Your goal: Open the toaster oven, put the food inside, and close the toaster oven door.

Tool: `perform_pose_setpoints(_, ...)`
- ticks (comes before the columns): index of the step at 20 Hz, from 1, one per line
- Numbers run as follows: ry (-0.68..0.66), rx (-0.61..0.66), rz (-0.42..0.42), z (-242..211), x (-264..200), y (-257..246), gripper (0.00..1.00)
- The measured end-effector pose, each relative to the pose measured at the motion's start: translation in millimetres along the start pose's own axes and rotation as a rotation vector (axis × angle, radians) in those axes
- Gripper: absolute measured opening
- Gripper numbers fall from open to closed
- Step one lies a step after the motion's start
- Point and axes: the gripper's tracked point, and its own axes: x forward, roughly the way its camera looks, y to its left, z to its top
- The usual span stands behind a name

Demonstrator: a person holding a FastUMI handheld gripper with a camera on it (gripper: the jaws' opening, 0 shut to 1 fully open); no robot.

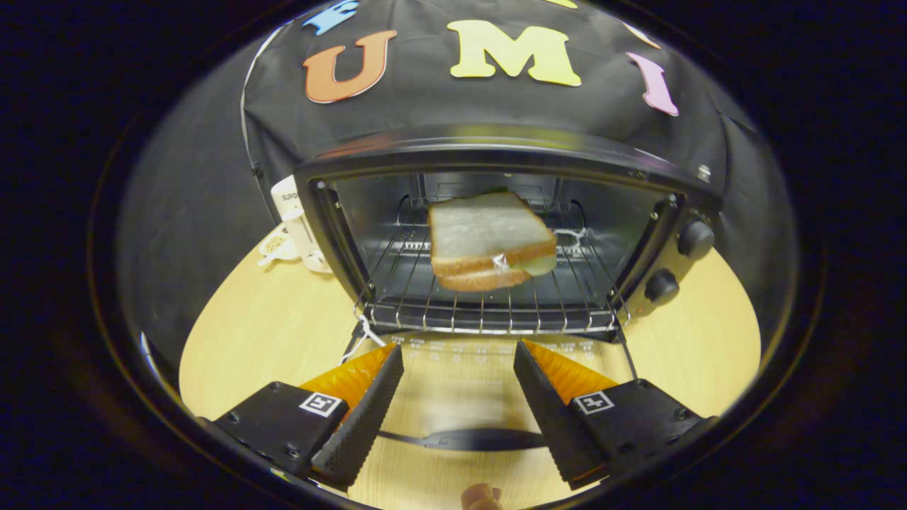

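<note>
While the wooden surface (283, 333) takes up most of the scene, the biggest thing sitting on it is one toaster oven (496, 152), black, with its door (460, 397) dropped all the way down flat toward the near side. You can see the wood grain through the glass, plus one dark handle bar (471, 439) running across the door's near edge, low between the fingers.

Inside the oven there's one wire rack (489, 312), and on it one sandwich (490, 241): two slices of white bread with a bit of green filling peeking out on the right side. It sits roughly mid-rack, tilted a little, well beyond the fingertips.

On the oven's right front panel I count two black knobs (695, 239), one above the other.

Off to the left, tucked behind the oven's far left corner, there's one white appliance-looking thing (297, 227), partly hidden so I can't tell what it is.

One gripper (459, 361) hangs over the open door, fingers spread wide apart with nothing between them, not touching the sandwich.
</note>
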Motion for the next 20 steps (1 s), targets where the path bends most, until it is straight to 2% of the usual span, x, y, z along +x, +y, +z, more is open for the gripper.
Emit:
perform_pose_setpoints(2, -0.041, 0.019, 0.005, -4.9, -10.2, -0.3, 1.00)
perform_pose_setpoints(6, -0.133, 0.033, -0.037, -15.8, -26.1, -10.8, 1.00)
perform_pose_setpoints(10, -0.156, 0.057, -0.067, -35.0, -33.6, -12.8, 1.00)
perform_pose_setpoints(15, -0.086, 0.014, -0.064, -59.0, -26.0, -6.3, 1.00)
perform_pose_setpoints(18, -0.035, 0.047, -0.056, -72.9, -18.8, -3.8, 1.00)
perform_pose_setpoints(20, -0.051, 0.044, -0.073, -69.7, -17.7, -6.1, 1.00)
